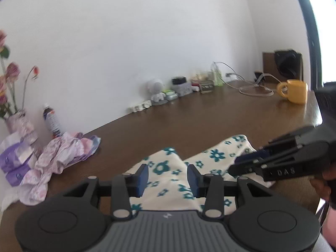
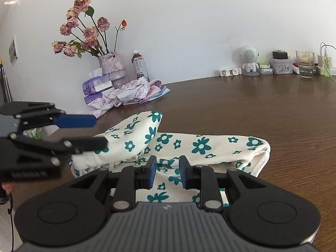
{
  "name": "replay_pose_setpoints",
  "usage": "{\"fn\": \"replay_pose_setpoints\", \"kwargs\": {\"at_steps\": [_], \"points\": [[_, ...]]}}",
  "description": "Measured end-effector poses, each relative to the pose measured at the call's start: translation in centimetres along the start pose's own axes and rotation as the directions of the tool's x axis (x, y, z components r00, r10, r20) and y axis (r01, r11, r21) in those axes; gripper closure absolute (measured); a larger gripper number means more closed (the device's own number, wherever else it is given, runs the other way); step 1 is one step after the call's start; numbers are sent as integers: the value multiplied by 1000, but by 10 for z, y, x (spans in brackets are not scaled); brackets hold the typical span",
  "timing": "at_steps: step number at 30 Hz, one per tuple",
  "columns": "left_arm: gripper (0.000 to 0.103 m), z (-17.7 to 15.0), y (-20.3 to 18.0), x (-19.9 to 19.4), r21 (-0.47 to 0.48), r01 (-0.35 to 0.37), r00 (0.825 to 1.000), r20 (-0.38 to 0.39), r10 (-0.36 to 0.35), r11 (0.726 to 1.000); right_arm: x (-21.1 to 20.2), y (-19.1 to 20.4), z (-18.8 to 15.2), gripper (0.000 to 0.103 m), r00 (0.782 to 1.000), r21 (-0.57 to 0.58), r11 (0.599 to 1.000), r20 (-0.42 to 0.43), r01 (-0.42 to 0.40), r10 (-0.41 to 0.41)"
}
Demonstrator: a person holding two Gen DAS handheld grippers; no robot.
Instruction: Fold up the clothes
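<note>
A lived-in home: a brown wooden table [image 2: 252, 109] against a white wall holds a vase of dried roses [image 2: 111, 67], tissue packs [image 2: 94, 86], a drink bottle [image 2: 140, 65], a yellow mug [image 1: 294, 91] and crumpled laundry [image 2: 134, 92].

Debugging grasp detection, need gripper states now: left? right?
Left gripper: open, above the floral garment, not gripping.
Right gripper: jaws apart over the same garment; grip cannot be told.

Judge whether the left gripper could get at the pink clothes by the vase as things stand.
Probably yes: the left gripper is open, and only bare table separates it from the pink clothes.
</note>
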State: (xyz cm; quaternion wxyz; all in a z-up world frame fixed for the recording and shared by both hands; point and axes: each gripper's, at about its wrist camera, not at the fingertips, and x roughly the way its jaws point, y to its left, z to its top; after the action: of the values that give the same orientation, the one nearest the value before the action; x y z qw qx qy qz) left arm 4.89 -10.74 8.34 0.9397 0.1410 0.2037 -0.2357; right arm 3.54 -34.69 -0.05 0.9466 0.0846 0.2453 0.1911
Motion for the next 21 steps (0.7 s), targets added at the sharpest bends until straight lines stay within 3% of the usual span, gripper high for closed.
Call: {"fn": "replay_pose_setpoints", "kwargs": {"at_steps": [4, 7, 12, 14, 18, 21], "points": [[66, -16, 25, 5, -54, 22, 999, -43, -24, 998, 13, 14, 3, 80, 1000, -17, 1000, -19, -17, 17], [64, -30, 21, 15, -43, 87, 993, -78, -90, 995, 23, 28, 8, 80, 999, -25, 999, -20, -31, 30], [64, -49, -1, 35, 36, 87, 992, -99, -83, 996, 31, 52, 17, 80, 998, -51, 997, -13, -55, 54], [63, -52, -2, 34, 40, 92, 992, -91, -88, 995, 37, 58, 18, 80, 999, -74, 997, -29, -32, 30], [60, -53, 20, 19, -53, 159, 985, -56, -162, 986, 55, 51, 12, 78, 996, -52, 999, -88, -7, 2], [54, -58, 36, 5, -71, 148, 988, -43, -151, 986, 51, 46, 11, 73, 996, -35, 999, -87, -6, 3]]}}
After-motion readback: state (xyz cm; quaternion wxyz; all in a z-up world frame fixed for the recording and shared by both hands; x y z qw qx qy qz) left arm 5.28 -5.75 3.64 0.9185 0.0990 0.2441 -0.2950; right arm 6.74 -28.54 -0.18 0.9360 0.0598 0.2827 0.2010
